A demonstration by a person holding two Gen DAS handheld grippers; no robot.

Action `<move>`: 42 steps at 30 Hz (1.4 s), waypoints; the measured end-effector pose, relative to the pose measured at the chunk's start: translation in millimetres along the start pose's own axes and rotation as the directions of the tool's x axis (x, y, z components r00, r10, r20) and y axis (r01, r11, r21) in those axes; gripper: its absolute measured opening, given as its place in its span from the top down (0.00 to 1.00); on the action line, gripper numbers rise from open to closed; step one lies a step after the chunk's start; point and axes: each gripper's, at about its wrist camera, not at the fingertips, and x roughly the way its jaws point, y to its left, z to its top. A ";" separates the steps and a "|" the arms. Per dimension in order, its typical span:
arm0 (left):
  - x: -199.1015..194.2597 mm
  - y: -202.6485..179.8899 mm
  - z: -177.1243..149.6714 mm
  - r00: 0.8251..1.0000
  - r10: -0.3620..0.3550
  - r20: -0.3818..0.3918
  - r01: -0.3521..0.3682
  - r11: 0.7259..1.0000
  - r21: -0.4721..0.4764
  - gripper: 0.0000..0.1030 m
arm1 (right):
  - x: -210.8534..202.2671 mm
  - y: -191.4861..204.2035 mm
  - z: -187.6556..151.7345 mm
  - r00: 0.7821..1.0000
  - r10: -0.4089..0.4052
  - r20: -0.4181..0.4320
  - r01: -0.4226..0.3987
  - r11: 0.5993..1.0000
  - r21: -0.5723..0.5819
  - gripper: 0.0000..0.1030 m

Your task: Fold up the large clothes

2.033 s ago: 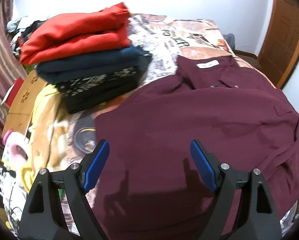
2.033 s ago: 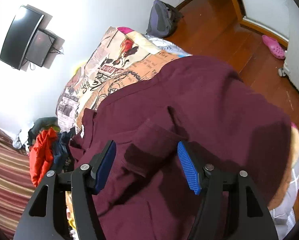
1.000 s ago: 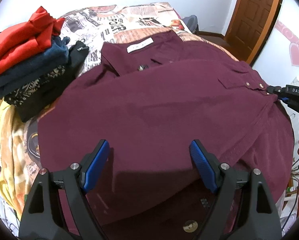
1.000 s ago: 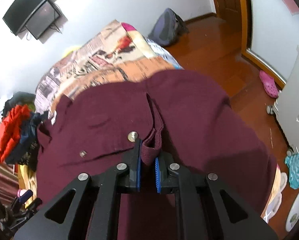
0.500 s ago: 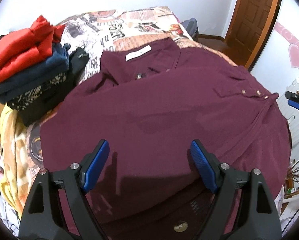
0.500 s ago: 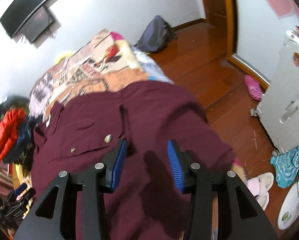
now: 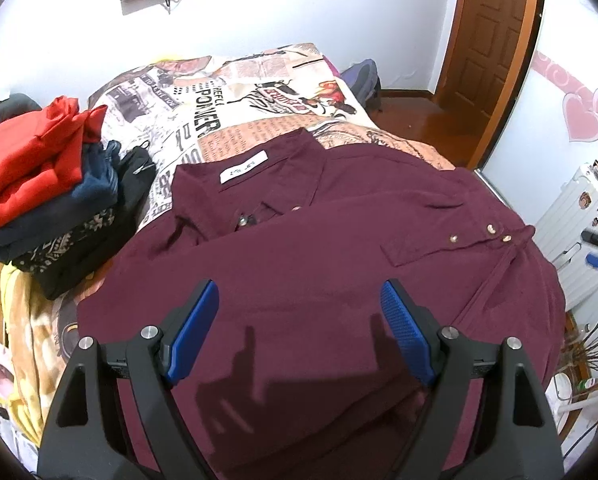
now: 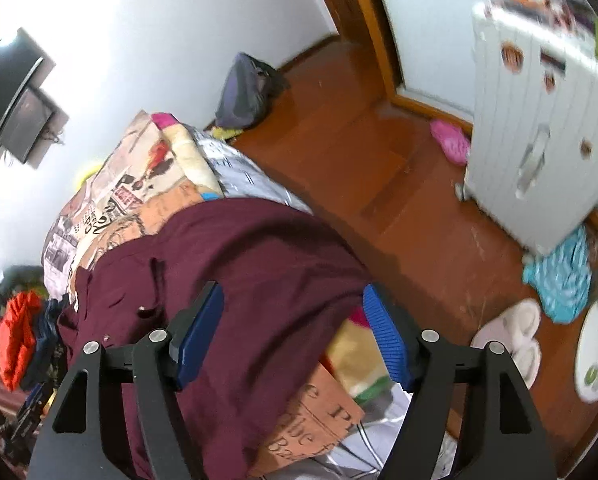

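The shirt (image 7: 319, 264) lies spread on the bed (image 7: 259, 92), its collar toward the far wall. A pile of clothes (image 7: 47, 200) sits on the bed to the left of the shirt. A bag (image 8: 247, 92) is on the floor past the bed's far end. A suitcase (image 8: 539, 132) stands right of the bed, with slippers (image 8: 511, 340) on the floor near it.

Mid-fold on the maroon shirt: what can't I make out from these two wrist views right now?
- Maroon shirt, near hem: left wrist view, hidden behind the left gripper.
- Shirt's far side: right wrist view, drops out of sight over the bed edge.
- Collar label: print too small to read.
- White cabinet: right wrist view, motion-blurred.
- Right gripper: jaws have just been opening, nothing between them.
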 end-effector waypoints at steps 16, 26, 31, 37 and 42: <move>22.7 -11.0 -6.1 0.998 0.016 -0.060 -0.016 1.000 0.005 0.20 | 78.9 -36.9 3.1 0.960 0.226 -0.169 -0.181 0.952 0.246 0.31; 18.5 -2.4 -8.5 0.999 0.020 -0.049 -0.021 0.999 -0.036 0.20 | 107.7 -50.6 18.0 0.967 0.185 -0.174 -0.111 0.924 0.365 0.73; 16.2 1.5 -9.5 0.999 0.030 -0.044 -0.032 0.999 -0.035 0.20 | 69.8 -30.3 23.6 0.995 0.064 -0.076 -0.042 0.963 0.265 0.92; 12.1 3.7 -11.1 0.999 0.029 -0.031 -0.030 0.999 -0.031 0.20 | 3.5 28.4 34.2 0.993 0.066 0.093 -0.071 0.997 0.044 0.93; 7.3 3.8 -11.9 1.000 0.023 -0.015 -0.024 0.999 -0.028 0.20 | -44.7 97.2 26.0 0.962 0.224 0.157 -0.189 0.960 -0.209 0.93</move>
